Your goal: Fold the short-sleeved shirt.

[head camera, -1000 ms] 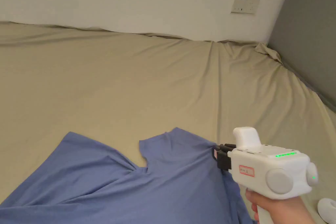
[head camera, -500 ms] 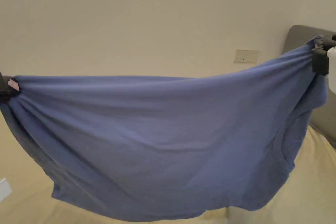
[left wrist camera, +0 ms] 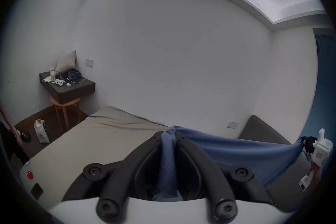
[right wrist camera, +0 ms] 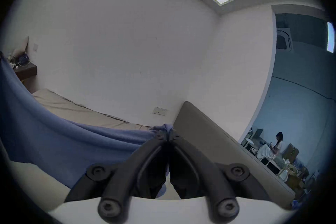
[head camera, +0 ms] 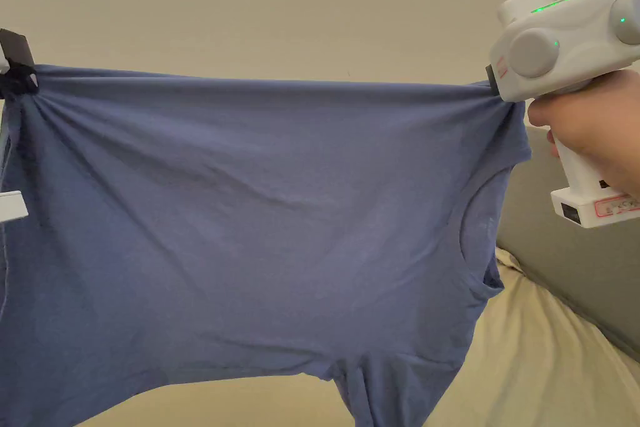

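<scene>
Head view: blue shirt (head camera: 262, 209) hangs stretched above the bed (head camera: 550, 347), left gripper (left wrist camera: 168, 134) and right gripper (right wrist camera: 168, 132) fingers clamped on its upper corners; red-bordered labels unreadable.

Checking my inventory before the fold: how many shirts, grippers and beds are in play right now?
shirt: 1
grippers: 2, the left gripper and the right gripper, each shut on the shirt's top edge
bed: 1
Total: 4
</scene>
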A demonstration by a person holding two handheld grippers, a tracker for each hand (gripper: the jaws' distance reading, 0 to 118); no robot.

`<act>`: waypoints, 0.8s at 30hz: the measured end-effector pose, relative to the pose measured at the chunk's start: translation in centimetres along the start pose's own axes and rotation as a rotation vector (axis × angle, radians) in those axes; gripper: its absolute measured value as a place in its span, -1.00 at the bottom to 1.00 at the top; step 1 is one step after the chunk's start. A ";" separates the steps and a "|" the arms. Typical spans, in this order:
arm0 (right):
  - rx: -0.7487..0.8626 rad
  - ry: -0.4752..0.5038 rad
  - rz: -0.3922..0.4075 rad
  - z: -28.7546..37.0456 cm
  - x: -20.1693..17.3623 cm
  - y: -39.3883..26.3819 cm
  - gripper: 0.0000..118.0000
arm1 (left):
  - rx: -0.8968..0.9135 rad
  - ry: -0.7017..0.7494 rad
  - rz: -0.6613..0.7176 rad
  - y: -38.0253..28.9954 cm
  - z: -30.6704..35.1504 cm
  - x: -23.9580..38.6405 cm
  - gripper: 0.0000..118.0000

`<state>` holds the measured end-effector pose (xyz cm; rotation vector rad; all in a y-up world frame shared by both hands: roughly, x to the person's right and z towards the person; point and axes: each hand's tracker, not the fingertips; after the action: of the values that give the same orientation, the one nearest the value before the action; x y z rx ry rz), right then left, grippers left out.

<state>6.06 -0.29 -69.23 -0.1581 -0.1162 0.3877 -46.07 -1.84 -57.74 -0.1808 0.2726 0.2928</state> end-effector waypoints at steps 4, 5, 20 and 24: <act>-0.011 0.034 -0.029 -1.2 -0.6 1.6 -0.94 | -0.015 0.032 0.015 -0.2 0.2 1.3 -0.91; -0.008 0.030 -0.027 -1.2 -0.9 1.7 -0.94 | -0.020 0.038 0.025 -0.3 -0.2 1.4 -0.91; -0.280 0.205 0.033 -10.8 -12.3 -14.2 -0.94 | -0.347 0.106 0.063 -18.4 -15.6 -5.0 -0.91; -0.355 0.269 0.058 -12.2 -15.7 -20.9 -0.94 | -0.442 0.116 0.044 -24.9 -17.6 -6.5 -0.91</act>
<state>1.00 -26.98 -78.79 -0.5627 0.0868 0.3975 -48.62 -30.74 -69.15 -0.6302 0.3243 0.3849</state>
